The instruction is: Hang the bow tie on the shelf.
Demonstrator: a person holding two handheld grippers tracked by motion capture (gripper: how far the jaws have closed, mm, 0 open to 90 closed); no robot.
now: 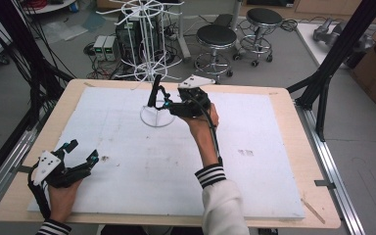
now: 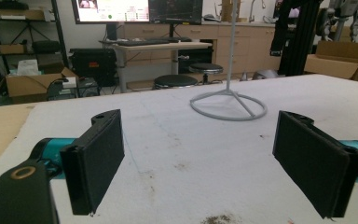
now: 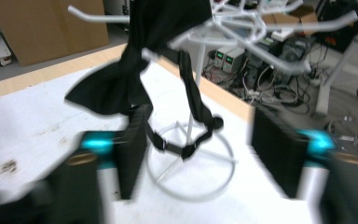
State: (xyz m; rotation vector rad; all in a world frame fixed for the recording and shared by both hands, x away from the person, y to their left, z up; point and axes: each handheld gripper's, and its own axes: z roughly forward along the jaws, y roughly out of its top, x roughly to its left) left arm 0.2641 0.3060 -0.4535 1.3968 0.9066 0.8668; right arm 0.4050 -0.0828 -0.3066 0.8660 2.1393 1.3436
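High view: my right gripper (image 1: 169,104) is held above the far middle of the white mat (image 1: 127,161), beside the white wire rack (image 1: 152,58) whose ring base rests near the mat's far edge; a black bow tie (image 1: 153,90) hangs from the rack just in front of my jaws, and I cannot tell from here whether they touch it. My left gripper (image 1: 81,152) rests near the mat's near left corner, well apart from the rack, its jaws spread and empty. Left gripper view: my two black jaws stand wide apart over bare mat, with the rack's ring base (image 2: 228,105) farther off toward the far edge. Right gripper view: my jaws stand apart with nothing clamped between them; the bow tie (image 3: 121,86) hangs from a rack prong, its strap (image 3: 191,109) looping down in front of the stem, and the left jaw sits just beside the fabric. The picture is blurred, so fine contact cannot be judged. Risks, as I judge them: the rack looks light, so a sideways pull on the tie may tip or drag it across the mat; the strap may snag on a prong; closing on the strap alone may let the bow slip free.
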